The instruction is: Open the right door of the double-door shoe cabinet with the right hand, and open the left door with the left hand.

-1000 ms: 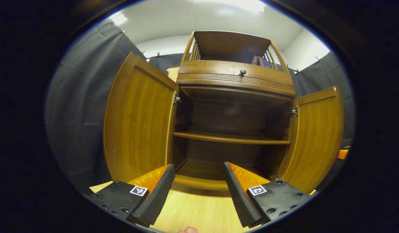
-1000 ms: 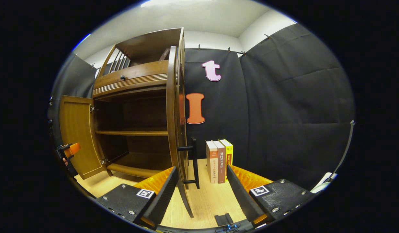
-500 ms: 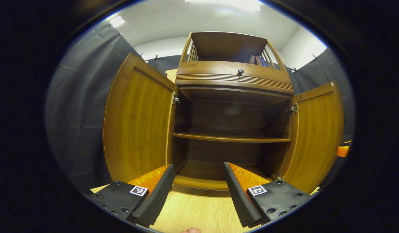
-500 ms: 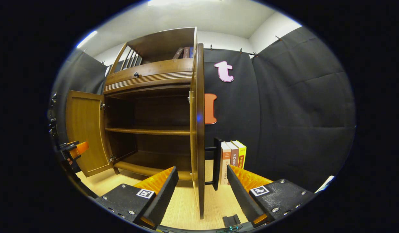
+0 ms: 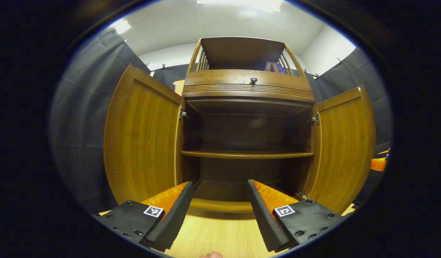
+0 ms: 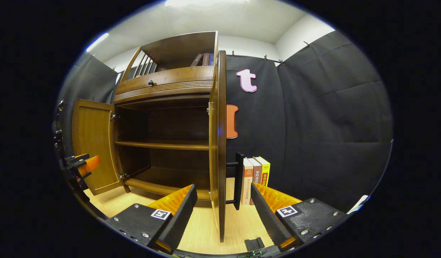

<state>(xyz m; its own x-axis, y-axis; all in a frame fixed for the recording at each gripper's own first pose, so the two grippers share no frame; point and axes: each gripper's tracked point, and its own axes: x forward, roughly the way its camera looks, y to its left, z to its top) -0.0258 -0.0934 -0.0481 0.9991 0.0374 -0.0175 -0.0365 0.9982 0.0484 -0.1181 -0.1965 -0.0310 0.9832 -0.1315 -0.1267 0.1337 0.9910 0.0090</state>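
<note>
The brown wooden shoe cabinet (image 5: 247, 87) stands with both doors swung wide. In the left gripper view the left door (image 5: 141, 134) and the right door (image 5: 344, 143) flank its dark inside and one shelf (image 5: 247, 154). My left gripper (image 5: 218, 200) is open in front of the cabinet, holding nothing. In the right gripper view the right door (image 6: 220, 143) stands edge-on between my fingers, its black handle (image 6: 238, 179) on the far side. My right gripper (image 6: 222, 204) is open, apart from the door. The left door (image 6: 93, 143) shows at the far left, with the other gripper (image 6: 82, 163) beside it.
Three upright books (image 6: 256, 179) stand on the light wooden floor (image 6: 202, 229) right of the cabinet, against the black cloth wall. More books (image 5: 274, 66) sit on the cabinet's top shelf. A drawer with a dark knob (image 5: 253, 80) runs above the doors.
The left gripper view has drifted so the cabinet sits more central and slightly farther. The right door has swung from angled to edge-on before my right gripper, which has backed off a little.
</note>
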